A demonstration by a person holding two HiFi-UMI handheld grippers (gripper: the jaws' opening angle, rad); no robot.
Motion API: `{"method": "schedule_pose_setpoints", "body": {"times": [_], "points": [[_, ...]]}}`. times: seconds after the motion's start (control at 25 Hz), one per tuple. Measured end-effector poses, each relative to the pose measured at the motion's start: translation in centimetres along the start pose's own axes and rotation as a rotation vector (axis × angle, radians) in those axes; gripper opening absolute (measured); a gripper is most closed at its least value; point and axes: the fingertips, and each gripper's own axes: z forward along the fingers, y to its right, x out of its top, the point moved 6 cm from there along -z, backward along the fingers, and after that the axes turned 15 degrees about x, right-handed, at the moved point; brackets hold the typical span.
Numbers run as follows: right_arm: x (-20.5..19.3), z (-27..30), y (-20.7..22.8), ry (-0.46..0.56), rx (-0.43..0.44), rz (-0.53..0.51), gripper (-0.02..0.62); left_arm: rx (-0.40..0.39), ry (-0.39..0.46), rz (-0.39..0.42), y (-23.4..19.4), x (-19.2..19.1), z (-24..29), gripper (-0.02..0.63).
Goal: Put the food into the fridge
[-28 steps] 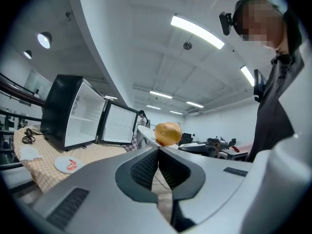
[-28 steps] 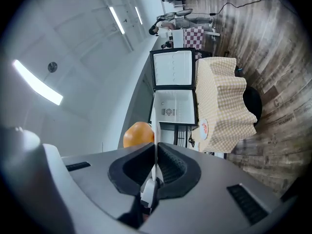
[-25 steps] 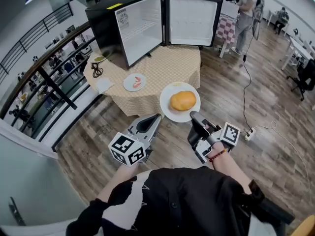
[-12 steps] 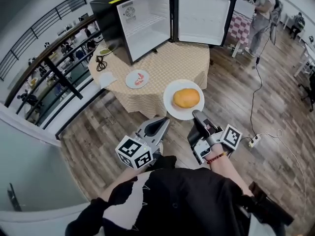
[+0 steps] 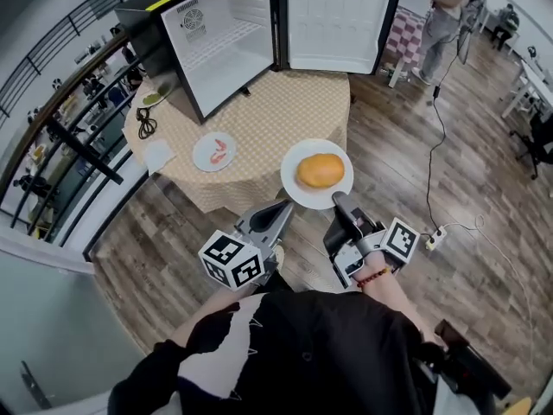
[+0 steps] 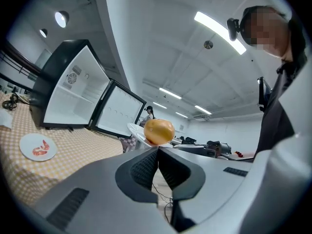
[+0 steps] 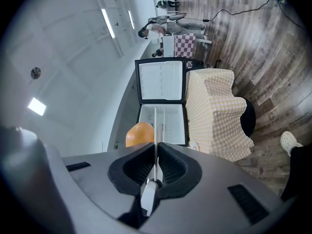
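Observation:
My right gripper (image 5: 338, 201) is shut on the near rim of a white plate (image 5: 298, 191) that carries a round orange bun (image 5: 320, 170), held in the air just off the table's front edge. In the right gripper view the plate (image 7: 155, 126) shows edge-on between the pads, with the bun (image 7: 140, 133) to its left. My left gripper (image 5: 284, 207) is shut and empty, just left of the plate; its own view looks past the closed tips (image 6: 158, 149) at the bun (image 6: 159, 131). The black fridge (image 5: 223, 37) stands open on the table.
A small plate with red food (image 5: 213, 151) lies on the checkered table (image 5: 285, 111), with a napkin (image 5: 159, 156), a black cable (image 5: 145, 124) and a green dish (image 5: 152, 98) at its left. A railing (image 5: 60, 137) runs along the left. A person (image 5: 441, 11) stands at back right; a power strip (image 5: 432, 237) lies on the floor.
The table and fridge have shifted left in the head view. The right gripper still holds the plate with the bun, and the left gripper has come slightly nearer to the plate.

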Motion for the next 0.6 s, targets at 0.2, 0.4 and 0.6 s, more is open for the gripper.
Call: {"method": "schedule_pose_setpoints", "body": {"times": [0.2,0.4,0.6], "points": [[3.0,4.7,0.2,0.057,-0.001,-0.003,0.026,-0.074,0.008,0.004,-2.6,3.8,5.2,0.012],[5.5,9.0,0.1,0.099,0.017,-0.042,0.026,-0.140,0.026,0.017,-5.3,6.9,9.3,0.012],[7.5,13.9,0.9,0.125,0.035,-0.063,0.026,-0.163,0.047,0.032,-9.2,9.6,12.5,0.012]]}}
